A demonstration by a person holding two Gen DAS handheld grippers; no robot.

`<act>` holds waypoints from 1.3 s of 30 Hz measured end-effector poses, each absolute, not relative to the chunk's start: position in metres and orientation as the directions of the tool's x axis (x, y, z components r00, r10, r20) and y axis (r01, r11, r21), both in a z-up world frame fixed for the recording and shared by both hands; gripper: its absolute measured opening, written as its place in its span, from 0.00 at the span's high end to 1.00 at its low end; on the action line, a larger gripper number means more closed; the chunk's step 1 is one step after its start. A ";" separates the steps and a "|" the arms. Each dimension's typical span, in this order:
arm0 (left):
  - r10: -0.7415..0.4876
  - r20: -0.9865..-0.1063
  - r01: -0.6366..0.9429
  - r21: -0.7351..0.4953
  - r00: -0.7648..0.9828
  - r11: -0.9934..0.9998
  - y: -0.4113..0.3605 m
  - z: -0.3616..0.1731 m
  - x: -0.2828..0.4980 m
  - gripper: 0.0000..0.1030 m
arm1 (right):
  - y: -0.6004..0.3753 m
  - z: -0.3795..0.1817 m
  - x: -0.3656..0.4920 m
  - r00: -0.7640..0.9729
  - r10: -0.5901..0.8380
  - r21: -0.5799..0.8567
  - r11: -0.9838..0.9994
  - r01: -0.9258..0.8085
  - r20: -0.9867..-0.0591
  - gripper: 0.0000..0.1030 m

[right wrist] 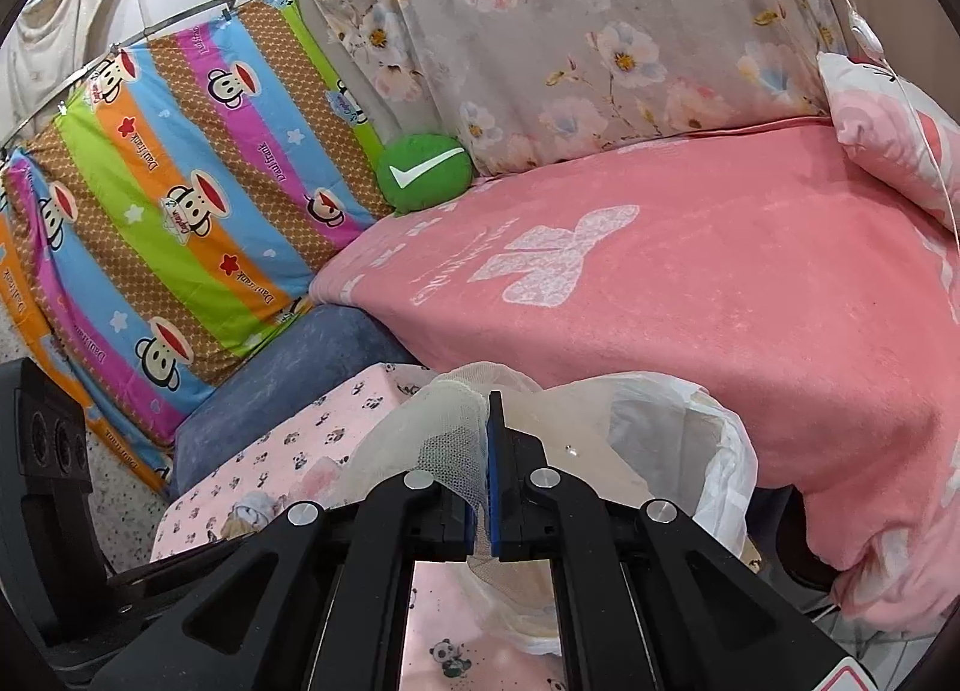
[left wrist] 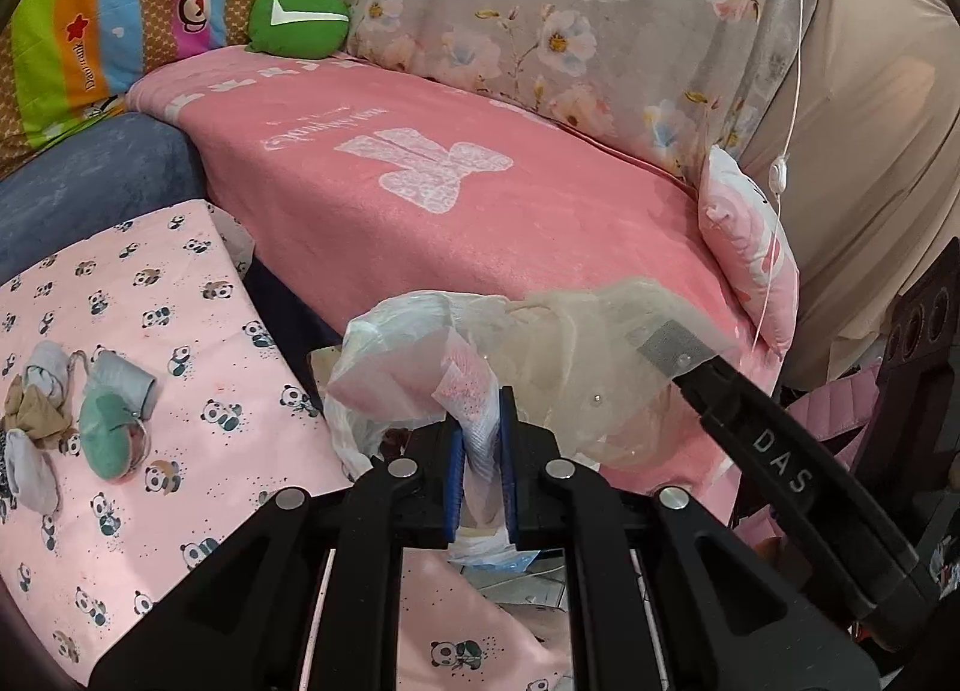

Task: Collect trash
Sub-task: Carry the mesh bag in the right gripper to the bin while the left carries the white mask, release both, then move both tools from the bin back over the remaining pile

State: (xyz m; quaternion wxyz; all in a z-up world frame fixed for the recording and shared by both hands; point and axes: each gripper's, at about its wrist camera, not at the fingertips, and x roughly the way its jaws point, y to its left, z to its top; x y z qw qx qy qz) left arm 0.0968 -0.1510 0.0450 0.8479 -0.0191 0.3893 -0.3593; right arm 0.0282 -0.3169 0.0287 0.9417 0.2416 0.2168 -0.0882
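My left gripper (left wrist: 481,409) is shut on the rim of a white plastic trash bag (left wrist: 396,343) and holds it up above the panda cloth. The bag's open mouth also shows in the right wrist view (right wrist: 678,421). My right gripper (right wrist: 485,415) is shut on a beige mesh wrapper (right wrist: 444,427), held over the bag's mouth. In the left wrist view the wrapper (left wrist: 576,343) drapes over the right gripper's black finger (left wrist: 750,427), right beside the bag. Small crumpled items (left wrist: 114,421) in grey, green and tan lie on the panda cloth at the left.
A pink panda-print cloth (left wrist: 180,331) covers a low surface. Behind it is a sofa with a pink blanket (left wrist: 480,199), a green round cushion (left wrist: 298,18), a floral cover (left wrist: 570,12) and a pink pillow (left wrist: 750,247). A white cord (left wrist: 792,90) hangs at the right.
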 end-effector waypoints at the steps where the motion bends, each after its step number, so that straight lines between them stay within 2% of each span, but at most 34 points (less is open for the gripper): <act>1: -0.626 -0.647 0.597 -0.313 0.435 0.739 -0.156 0.044 0.098 0.90 | -0.319 0.027 0.030 0.888 -0.063 0.416 0.867 0.275 -0.455 0.97; 3: -0.630 -0.646 0.595 -0.323 0.430 0.736 -0.162 0.042 0.102 0.89 | -0.323 0.023 0.033 0.883 -0.066 0.415 0.865 0.282 -0.464 0.97; 4: -0.630 -0.645 0.590 -0.325 0.433 0.739 -0.164 0.041 0.103 0.88 | -0.325 0.022 0.034 0.881 -0.070 0.412 0.865 0.287 -0.468 0.92; 5: -0.624 -0.644 0.583 -0.322 0.442 0.746 -0.164 0.041 0.105 0.82 | -0.326 0.021 0.036 0.878 -0.076 0.408 0.865 0.294 -0.472 0.90; 6: -0.616 -0.643 0.574 -0.318 0.454 0.755 -0.163 0.041 0.106 0.69 | -0.327 0.019 0.037 0.876 -0.085 0.403 0.863 0.303 -0.476 0.87; 8: -0.589 -0.639 0.541 -0.304 0.495 0.784 -0.157 0.041 0.108 0.50 | -0.327 0.017 0.040 0.869 -0.084 0.403 0.862 0.309 -0.487 0.84; 9: -0.576 -0.638 0.525 -0.300 0.511 0.797 -0.154 0.041 0.109 0.43 | -0.328 0.016 0.041 0.868 -0.085 0.405 0.859 0.313 -0.490 0.76; 10: -0.570 -0.639 0.514 -0.301 0.517 0.803 -0.151 0.040 0.111 0.41 | -0.328 0.015 0.042 0.866 -0.090 0.408 0.855 0.320 -0.493 0.67; 11: -0.568 -0.641 0.505 -0.308 0.516 0.806 -0.147 0.039 0.113 0.39 | -0.328 0.013 0.042 0.866 -0.094 0.409 0.853 0.325 -0.492 0.62; 12: -0.566 -0.643 0.495 -0.315 0.516 0.810 -0.142 0.038 0.115 0.38 | -0.327 0.012 0.042 0.866 -0.100 0.406 0.853 0.329 -0.490 0.54; 13: -0.563 -0.645 0.486 -0.321 0.516 0.813 -0.138 0.037 0.117 0.38 | -0.326 0.011 0.042 0.866 -0.103 0.403 0.854 0.330 -0.490 0.52; 24: -0.536 -0.641 0.435 -0.328 0.550 0.839 -0.101 0.036 0.116 0.37 | -0.295 0.011 0.051 0.858 -0.077 0.369 0.881 0.297 -0.509 0.51; 27: -0.530 -0.639 0.420 -0.334 0.557 0.844 -0.089 0.035 0.115 0.36 | -0.286 0.015 0.052 0.858 -0.075 0.351 0.892 0.286 -0.509 0.47; 39: -0.431 -0.650 0.305 -0.304 0.626 0.902 -0.028 0.030 0.112 0.30 | -0.239 0.024 0.057 0.858 -0.021 0.317 0.924 0.213 -0.513 0.44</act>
